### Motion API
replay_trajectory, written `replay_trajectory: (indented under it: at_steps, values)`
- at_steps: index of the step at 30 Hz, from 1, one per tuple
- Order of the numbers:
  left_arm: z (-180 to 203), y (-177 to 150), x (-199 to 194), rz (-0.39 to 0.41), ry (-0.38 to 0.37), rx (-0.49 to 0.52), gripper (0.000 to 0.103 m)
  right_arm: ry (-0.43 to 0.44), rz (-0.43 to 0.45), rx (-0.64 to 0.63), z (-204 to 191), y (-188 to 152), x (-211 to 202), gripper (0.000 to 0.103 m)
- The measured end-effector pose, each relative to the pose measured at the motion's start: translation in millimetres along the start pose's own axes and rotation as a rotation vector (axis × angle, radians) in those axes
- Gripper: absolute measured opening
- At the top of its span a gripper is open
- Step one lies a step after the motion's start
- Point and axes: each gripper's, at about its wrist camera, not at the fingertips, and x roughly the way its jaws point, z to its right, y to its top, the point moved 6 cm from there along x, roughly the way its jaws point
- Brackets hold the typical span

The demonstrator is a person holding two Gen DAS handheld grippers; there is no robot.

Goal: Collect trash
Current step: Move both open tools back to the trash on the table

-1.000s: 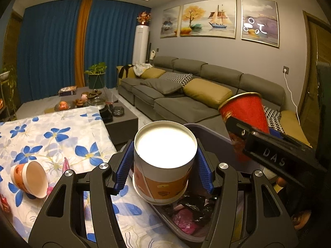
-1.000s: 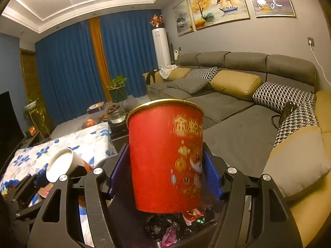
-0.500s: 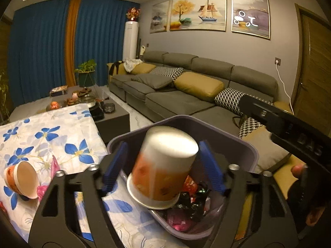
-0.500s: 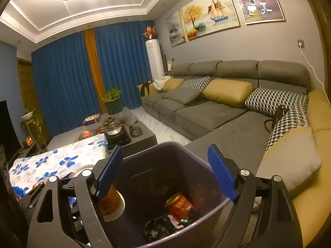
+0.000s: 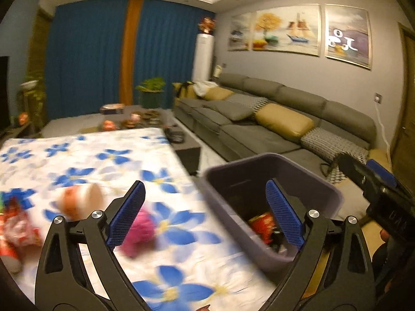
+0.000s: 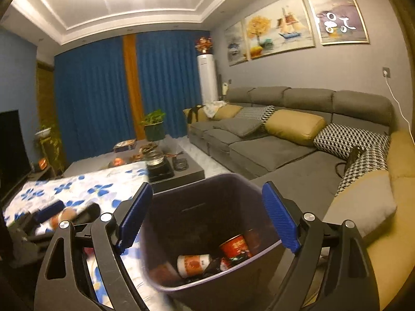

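A dark purple trash bin (image 6: 197, 207) stands at the table's right edge. In it lie a red paper cup (image 6: 236, 246) and an orange-and-white cup (image 6: 194, 260) on dark wrappers. My right gripper (image 6: 207, 189) hangs open over the bin, holding nothing. My left gripper (image 5: 203, 189) points at the flowered tablecloth (image 5: 109, 155) beside the bin (image 5: 272, 156); its jaws are opening with nothing between them. On the cloth lie a blurred orange cup (image 5: 80, 200) on its side, a pink wrapper (image 5: 141, 229) and a red packet (image 5: 15, 233).
A grey sofa (image 6: 285, 150) with cushions runs along the right wall behind the bin. A low dark coffee table (image 6: 179, 171) with a kettle and small items stands beyond the flowered table. Blue curtains and a plant are at the back.
Both grippers opened and let their cups drop into the bin. The left gripper then swung left from the bin toward the table; the right one stays over the bin.
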Motion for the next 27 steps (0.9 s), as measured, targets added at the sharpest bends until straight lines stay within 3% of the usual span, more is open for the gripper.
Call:
replay_trajectory:
  at_steps: [9,15,27]
  values:
    - [-96,-20,-74,0.04,0.262,-0.051,0.092,0.104,-0.072,-0.063,-69,-28,4,0.084]
    - [-155,-35,-111,0.048,0.387,-0.098,0.092,0.161,-0.117,-0.104,-119,-47,11,0.084]
    - [-207,-39,-130,0.066,0.436,-0.14,0.092,0.192,-0.234,-0.169,-188,-85,57,0.081]
